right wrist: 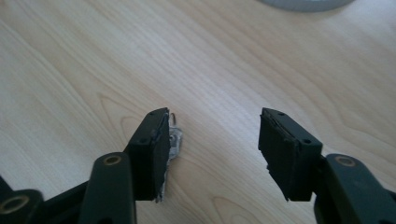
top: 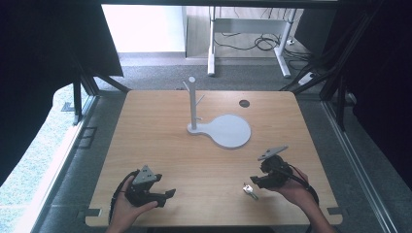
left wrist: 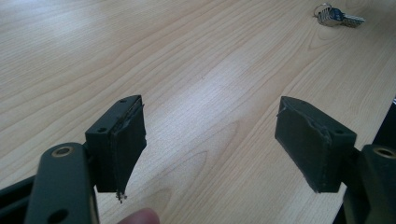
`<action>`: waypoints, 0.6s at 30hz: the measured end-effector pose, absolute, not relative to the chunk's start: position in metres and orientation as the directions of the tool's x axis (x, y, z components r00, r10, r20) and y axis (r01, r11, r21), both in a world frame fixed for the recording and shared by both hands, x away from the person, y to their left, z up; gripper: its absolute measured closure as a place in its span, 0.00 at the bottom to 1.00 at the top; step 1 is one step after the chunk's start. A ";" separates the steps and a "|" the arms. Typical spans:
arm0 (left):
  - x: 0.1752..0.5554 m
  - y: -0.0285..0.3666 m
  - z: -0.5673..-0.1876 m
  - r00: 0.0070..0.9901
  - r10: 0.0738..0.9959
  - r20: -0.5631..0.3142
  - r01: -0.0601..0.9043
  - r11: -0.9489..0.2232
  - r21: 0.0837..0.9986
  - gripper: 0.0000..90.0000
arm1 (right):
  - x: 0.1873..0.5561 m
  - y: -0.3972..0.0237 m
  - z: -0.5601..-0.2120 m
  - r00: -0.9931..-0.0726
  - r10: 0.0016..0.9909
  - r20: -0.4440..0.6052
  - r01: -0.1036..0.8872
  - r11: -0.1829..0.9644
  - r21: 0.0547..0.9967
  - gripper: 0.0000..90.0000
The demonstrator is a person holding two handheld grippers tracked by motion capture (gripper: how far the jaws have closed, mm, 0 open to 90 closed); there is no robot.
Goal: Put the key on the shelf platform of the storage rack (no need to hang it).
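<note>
The table (top: 160, 145) was mostly bare, with a white stand (top: 193, 104) with pegs and a round base toward the back. The left gripper (top: 163, 194) hung idle near the front edge, jaws spread and empty, while the right gripper (top: 256, 180) had its jaws wide apart too. The keys (top: 250, 191) lay just beside its left jaw, so I'd guess the trick was shifting over to centre them before closing.

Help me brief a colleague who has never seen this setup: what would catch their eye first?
Probably the white stand, a pegged post on a round flat base, upright at the middle far part of the wooden table. Next, the two hand-held grippers near the front edge: the left gripper open over bare wood, the right gripper open right beside a small bunch of keys.
</note>
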State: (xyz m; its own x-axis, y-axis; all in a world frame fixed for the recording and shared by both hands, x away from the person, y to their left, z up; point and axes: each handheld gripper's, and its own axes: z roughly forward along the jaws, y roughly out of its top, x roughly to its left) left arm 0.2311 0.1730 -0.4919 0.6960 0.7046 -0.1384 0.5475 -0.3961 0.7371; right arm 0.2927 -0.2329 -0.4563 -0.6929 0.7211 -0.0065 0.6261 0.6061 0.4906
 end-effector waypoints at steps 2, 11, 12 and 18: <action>0.231 0.173 -0.492 0.697 0.704 -0.139 0.548 -0.396 0.737 0.28 | 0.294 -0.228 -0.460 -0.702 0.712 0.004 0.630 0.619 0.469 0.54; 0.231 0.173 -0.492 0.697 0.703 -0.141 0.548 -0.396 0.737 0.28 | 0.300 -0.212 -0.472 -0.723 0.690 0.026 0.646 0.663 0.378 0.65; 0.231 0.174 -0.492 0.698 0.703 -0.141 0.548 -0.396 0.737 0.28 | 0.300 -0.210 -0.472 -0.723 0.690 0.028 0.648 0.665 0.371 0.66; 0.231 0.174 -0.491 0.698 0.702 -0.141 0.546 -0.394 0.739 0.28 | 0.304 -0.205 -0.475 -0.723 0.690 0.037 0.658 0.671 0.341 0.69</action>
State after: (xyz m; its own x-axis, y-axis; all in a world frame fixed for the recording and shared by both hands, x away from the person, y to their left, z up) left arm 0.2308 0.1742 -0.4914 0.6977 0.7024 -0.1412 0.5464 -0.3942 0.7390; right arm 0.3035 -0.2050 -0.4745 -0.7232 0.6897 0.0371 0.6578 0.6714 0.3415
